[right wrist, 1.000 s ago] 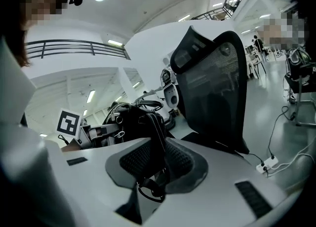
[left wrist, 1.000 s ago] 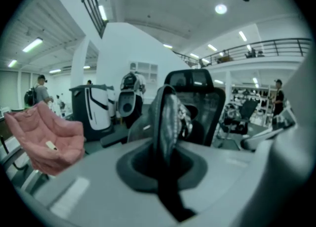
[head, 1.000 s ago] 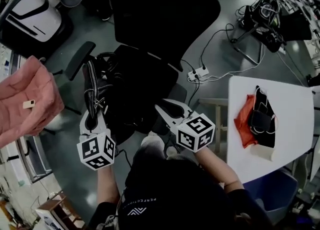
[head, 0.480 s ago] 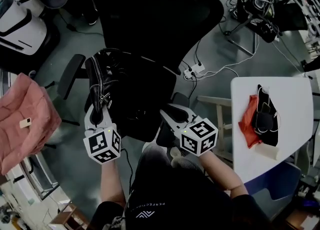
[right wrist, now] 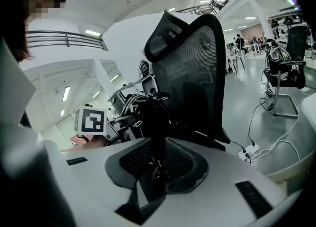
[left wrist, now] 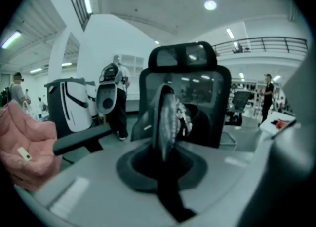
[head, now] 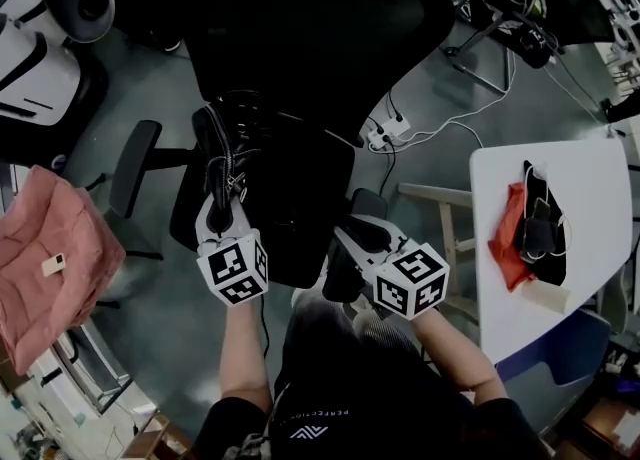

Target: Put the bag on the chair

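A black bag (head: 228, 153) with a silver zipper hangs over the seat of a black mesh office chair (head: 320, 18). My left gripper (head: 222, 210) is shut on the bag's zipped left edge. In the left gripper view the bag (left wrist: 168, 115) stands upright between the pressed jaws of the left gripper (left wrist: 163, 159), with the chair back behind it. My right gripper (head: 345, 240) grips the bag's dark right end. In the right gripper view the right gripper (right wrist: 155, 169) has a black fold of the bag (right wrist: 150, 117) and a metal ring between its pads. The bag's underside is hidden.
The chair's armrest (head: 133, 168) sticks out to the left. A pink cloth (head: 45, 253) lies at the far left. A white table (head: 580, 178) at the right carries red and black items (head: 530, 228). A power strip (head: 385, 133) and cables lie on the floor.
Both grippers have carried the bag forward and to the right, further over the chair seat. Both grips look unchanged.
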`<state>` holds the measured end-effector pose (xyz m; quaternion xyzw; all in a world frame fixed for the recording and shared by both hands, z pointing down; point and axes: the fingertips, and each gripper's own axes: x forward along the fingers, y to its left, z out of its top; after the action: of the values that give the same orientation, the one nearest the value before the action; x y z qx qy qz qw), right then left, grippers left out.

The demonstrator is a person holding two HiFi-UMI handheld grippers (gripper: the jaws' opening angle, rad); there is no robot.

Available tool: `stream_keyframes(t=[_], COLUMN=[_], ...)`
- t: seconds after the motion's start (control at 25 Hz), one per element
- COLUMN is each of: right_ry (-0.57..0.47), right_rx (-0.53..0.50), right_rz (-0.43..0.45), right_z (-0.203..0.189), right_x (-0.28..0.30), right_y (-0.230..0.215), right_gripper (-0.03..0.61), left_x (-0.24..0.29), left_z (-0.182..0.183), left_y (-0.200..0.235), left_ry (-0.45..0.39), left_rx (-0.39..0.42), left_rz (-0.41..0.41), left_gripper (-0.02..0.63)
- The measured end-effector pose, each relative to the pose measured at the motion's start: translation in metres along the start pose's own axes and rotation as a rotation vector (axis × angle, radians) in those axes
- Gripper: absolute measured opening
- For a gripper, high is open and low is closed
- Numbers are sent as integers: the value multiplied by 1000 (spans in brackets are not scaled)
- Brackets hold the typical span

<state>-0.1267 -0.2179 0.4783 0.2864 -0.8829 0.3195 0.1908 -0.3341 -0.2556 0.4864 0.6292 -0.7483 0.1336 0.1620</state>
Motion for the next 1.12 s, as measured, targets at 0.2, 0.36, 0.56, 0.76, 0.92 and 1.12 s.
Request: stream_keyframes(t=[0.2,0.36,0.56,0.76,0.92,1.12], right_ry=[11,5,-11,-13,-19,-24], right_rx=[10,38,75,83,102,117], right_rz=[-39,-79,-68,-56,-67,-80], right_z=[-5,-9,-12,-15,-18,-22], right_x=[-6,-12,-9,-5,-5,-9], right_y=[-5,-19,-19,-13,-17,-21], right_gripper=[81,81,81,81,82,82], left_x=[19,28,37,44,53,62], left_z=[-25,-28,-33,-37,-42,-46], left_y=[-5,-14,-25,-32,-44,-58], left_ry=[50,47,80,120,155,180], left_rx=[-28,-21,-5,28,79,111], left_rz=[-1,-16,-56,-71,-96,-98], left_gripper=[15,16,18,22,28,40])
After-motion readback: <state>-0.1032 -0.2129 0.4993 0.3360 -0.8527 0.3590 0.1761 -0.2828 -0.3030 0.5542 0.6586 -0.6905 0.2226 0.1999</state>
